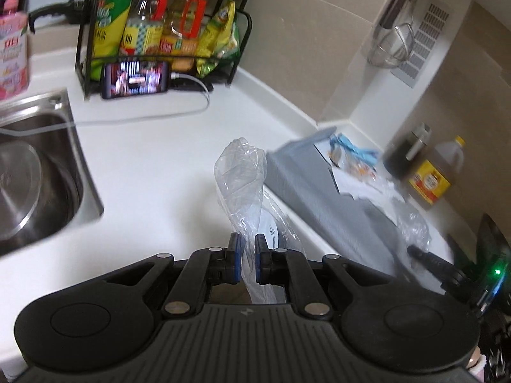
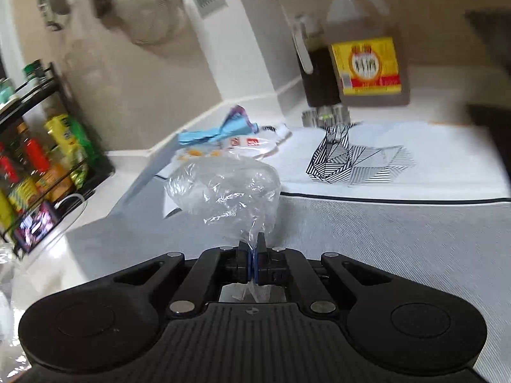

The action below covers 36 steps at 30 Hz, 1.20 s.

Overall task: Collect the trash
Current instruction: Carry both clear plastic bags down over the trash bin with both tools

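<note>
Plastic bags hang clamped in both tools, the left tool (image 1: pixel 247 257) pinching a clear strip (image 1: pixel 238 178) at frame centre, the right tool (image 2: pixel 253 257) gripping a crumpled bag (image 2: pixel 223 188) mid-frame, lifted off the table (image 1: pixel 153 146), apparently for gathering.

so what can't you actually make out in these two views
- Left wrist view: the clear plastic bag runs down behind the left gripper, so its lower end is hidden.
- Left wrist view: the trash pile on the grey mat is motion-blurred.
- Right wrist view: the brown bottle label is too blurred to read.
</note>
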Each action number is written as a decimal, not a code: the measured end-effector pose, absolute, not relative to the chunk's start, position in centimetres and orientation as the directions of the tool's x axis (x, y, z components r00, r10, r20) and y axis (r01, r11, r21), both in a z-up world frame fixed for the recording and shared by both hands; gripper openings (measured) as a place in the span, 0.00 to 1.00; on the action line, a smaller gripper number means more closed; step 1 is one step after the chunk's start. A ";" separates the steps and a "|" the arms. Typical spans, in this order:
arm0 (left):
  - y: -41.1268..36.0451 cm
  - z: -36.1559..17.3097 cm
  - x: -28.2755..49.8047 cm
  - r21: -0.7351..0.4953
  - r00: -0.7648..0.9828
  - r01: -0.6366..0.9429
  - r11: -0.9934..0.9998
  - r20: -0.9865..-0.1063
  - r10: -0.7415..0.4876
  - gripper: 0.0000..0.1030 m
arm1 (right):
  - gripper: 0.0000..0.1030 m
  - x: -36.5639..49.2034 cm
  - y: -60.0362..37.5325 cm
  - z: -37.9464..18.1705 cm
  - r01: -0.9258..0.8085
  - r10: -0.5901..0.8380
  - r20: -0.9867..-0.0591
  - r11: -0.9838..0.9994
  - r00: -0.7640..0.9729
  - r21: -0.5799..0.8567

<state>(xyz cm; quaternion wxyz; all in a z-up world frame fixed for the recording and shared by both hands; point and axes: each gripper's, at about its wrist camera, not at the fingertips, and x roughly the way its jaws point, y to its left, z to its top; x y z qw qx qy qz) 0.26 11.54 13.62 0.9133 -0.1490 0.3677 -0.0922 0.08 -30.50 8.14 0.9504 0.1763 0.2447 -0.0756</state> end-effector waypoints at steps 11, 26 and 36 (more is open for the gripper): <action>11.9 10.4 -6.3 -0.323 0.697 0.150 0.934 -0.635 -0.332 0.08 | 0.02 -12.1 -22.2 10.2 0.018 0.074 -0.491 0.983 0.868 0.180; 10.9 4.3 -11.0 -0.211 0.611 0.210 0.955 -0.734 -0.296 0.08 | 0.02 -14.9 -13.4 3.8 -0.096 0.193 -0.684 0.979 0.704 0.178; 10.3 3.8 -11.3 -0.202 0.592 0.233 0.951 -0.746 -0.304 0.08 | 0.02 -15.0 -12.7 3.2 -0.121 0.195 -0.702 0.981 0.685 0.155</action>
